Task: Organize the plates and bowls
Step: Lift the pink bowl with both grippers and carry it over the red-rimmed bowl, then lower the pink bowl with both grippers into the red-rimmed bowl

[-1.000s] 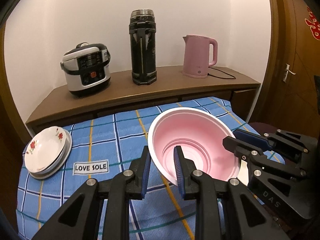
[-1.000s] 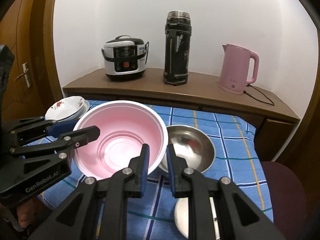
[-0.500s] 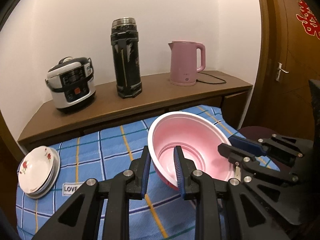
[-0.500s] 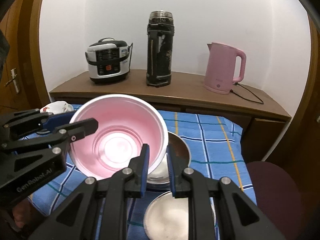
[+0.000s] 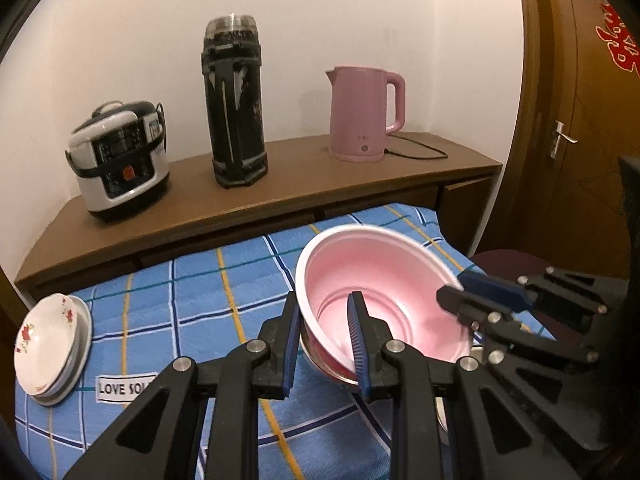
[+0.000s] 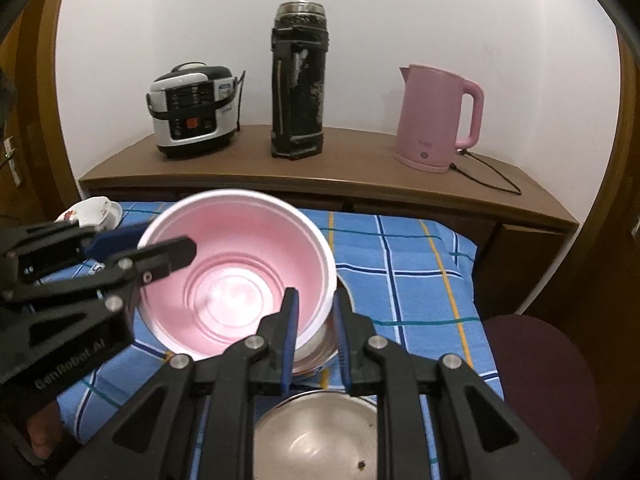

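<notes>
Blue checked desk [image 5: 192, 280]: left tool [image 5: 325, 332] and right tool [image 6: 314, 326] each pinch opposite rims of pink bowl [image 6: 240, 276].

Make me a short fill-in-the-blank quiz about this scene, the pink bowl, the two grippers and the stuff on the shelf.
1. Both the left gripper and the right gripper are shut on the rim of the ____ bowl.
2. On the wooden shelf, the black thermos stands between the rice cooker and the pink ____.
3. The stacked plates at the cloth's left edge carry a red ____ pattern.
4. The tablecloth is checked and mostly ____.

Missing words: pink; kettle; flower; blue
</notes>
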`<state>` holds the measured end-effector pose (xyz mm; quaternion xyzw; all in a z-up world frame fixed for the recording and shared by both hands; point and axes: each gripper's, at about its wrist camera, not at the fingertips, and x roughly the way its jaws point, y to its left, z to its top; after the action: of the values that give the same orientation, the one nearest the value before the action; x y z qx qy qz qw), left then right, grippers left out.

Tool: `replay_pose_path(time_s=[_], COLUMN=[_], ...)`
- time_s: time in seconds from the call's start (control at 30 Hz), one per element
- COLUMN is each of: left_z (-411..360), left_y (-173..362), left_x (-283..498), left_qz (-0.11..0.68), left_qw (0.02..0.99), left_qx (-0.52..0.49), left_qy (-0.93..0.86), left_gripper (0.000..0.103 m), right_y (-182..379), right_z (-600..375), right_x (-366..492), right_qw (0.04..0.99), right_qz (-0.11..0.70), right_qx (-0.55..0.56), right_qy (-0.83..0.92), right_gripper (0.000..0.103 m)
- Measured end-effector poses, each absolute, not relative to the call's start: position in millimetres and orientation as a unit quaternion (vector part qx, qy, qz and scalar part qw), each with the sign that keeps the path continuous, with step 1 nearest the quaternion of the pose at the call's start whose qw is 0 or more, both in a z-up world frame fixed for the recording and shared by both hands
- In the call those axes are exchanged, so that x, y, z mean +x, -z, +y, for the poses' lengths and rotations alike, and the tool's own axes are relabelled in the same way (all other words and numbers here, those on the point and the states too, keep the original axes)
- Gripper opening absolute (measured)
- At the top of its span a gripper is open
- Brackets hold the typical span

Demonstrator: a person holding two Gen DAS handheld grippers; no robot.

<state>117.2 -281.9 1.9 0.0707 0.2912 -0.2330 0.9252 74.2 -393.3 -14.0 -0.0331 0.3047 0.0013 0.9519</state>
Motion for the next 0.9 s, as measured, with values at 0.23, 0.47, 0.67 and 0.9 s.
replay_pose_path(time_s=[0.23,0.47,0.67,0.9], left_z=[-291,-297,-300,-301], left_y=[13,17,24,29], left_x=[129,137,143,148], left_qz=[0.311,0.319,0.329,0.337], left_qw=[0.918,0.914,0.910,0.907], left_qx=[0.065,0.066,0.069,0.070], left_qy=[0.239,0.241,0.243,0.242], left_gripper=[0.025,0.025,0.025,0.025], right_y=[19,24,30,36], right_z=[-403,-409,-411,-411], right_x=[85,93,99,102], right_qw=[0.949,0.946,0.943,0.941], right_qz=[0.314,0.322,0.330,0.336], right_qx=[-0.033,-0.034,-0.033,-0.031], right_qy=[0.007,0.010,0.014,0.013], right_gripper=[0.018,0.018,0.019,0.019])
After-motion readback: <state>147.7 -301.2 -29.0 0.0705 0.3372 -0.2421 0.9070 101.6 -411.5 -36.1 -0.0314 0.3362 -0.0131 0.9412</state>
